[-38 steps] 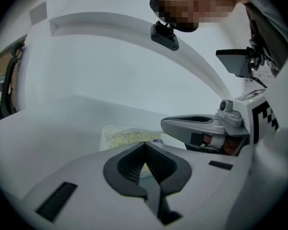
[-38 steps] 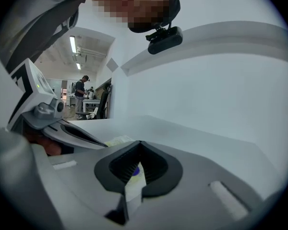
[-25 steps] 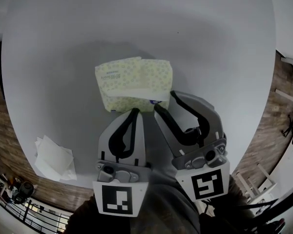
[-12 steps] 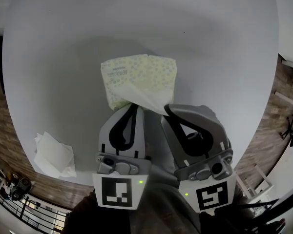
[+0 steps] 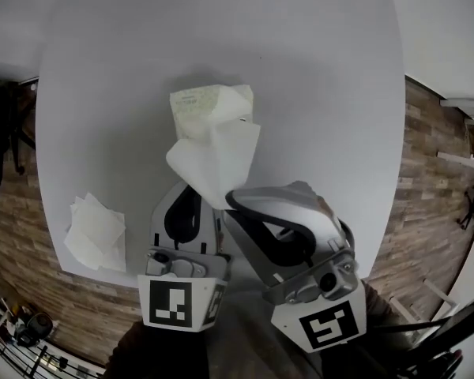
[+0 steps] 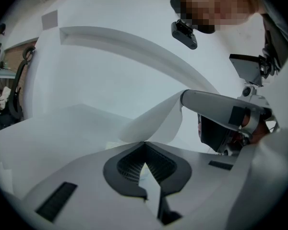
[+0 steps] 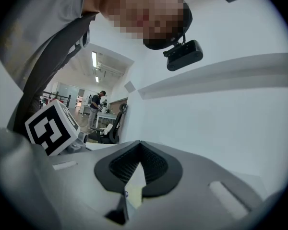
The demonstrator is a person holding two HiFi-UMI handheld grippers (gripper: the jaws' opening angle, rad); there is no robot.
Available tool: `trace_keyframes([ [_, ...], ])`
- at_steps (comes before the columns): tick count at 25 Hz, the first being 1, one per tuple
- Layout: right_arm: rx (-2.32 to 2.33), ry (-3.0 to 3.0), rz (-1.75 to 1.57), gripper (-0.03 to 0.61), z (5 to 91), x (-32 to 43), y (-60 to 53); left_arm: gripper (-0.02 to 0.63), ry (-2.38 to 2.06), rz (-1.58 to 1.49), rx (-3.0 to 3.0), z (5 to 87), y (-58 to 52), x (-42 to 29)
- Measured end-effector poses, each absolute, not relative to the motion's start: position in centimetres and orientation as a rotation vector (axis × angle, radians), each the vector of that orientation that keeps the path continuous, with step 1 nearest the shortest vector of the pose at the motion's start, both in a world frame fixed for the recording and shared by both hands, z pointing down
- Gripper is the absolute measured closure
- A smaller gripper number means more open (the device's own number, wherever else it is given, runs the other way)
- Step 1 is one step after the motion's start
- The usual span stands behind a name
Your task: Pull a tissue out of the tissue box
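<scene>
Head view: your right gripper (image 5: 232,199) clenched on tissue (image 5: 213,158), sheet stretched out from box (image 5: 194,107) near table (image 5: 324,93) centre. Your left gripper (image 5: 191,195) jaws together, tips just beside box, partly under tissue. Loose tissues (image 5: 96,231) near table's left edge.

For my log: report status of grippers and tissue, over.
Right gripper shut on tissue, stretched from tissue box. Left gripper shut, near box. Nothing in the way.
</scene>
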State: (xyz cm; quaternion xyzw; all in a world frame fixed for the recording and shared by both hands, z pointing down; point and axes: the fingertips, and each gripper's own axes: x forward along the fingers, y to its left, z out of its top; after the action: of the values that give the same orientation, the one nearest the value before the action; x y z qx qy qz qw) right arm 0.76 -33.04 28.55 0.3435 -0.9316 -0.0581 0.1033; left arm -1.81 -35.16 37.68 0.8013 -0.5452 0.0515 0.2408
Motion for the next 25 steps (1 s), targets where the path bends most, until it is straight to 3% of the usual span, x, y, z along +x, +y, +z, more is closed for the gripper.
trace_keyframes([
  [11,0.931,-2.785,-0.17,0.575,25.7,-5.4,-26.5,0.612,-1.611,0.048,2.081,32.7,-23.5,-9.1],
  [17,0.87,-2.727,-0.09,0.575,27.6,-14.6,-26.0,0.612,-1.727,0.022,2.064,30.2,-18.7,-19.2],
  [25,1.0,-2.824,-0.263,0.575,22.5,-25.7,-23.4,0.612,-1.889,-0.009,2.04,26.6,-12.8,-31.4],
])
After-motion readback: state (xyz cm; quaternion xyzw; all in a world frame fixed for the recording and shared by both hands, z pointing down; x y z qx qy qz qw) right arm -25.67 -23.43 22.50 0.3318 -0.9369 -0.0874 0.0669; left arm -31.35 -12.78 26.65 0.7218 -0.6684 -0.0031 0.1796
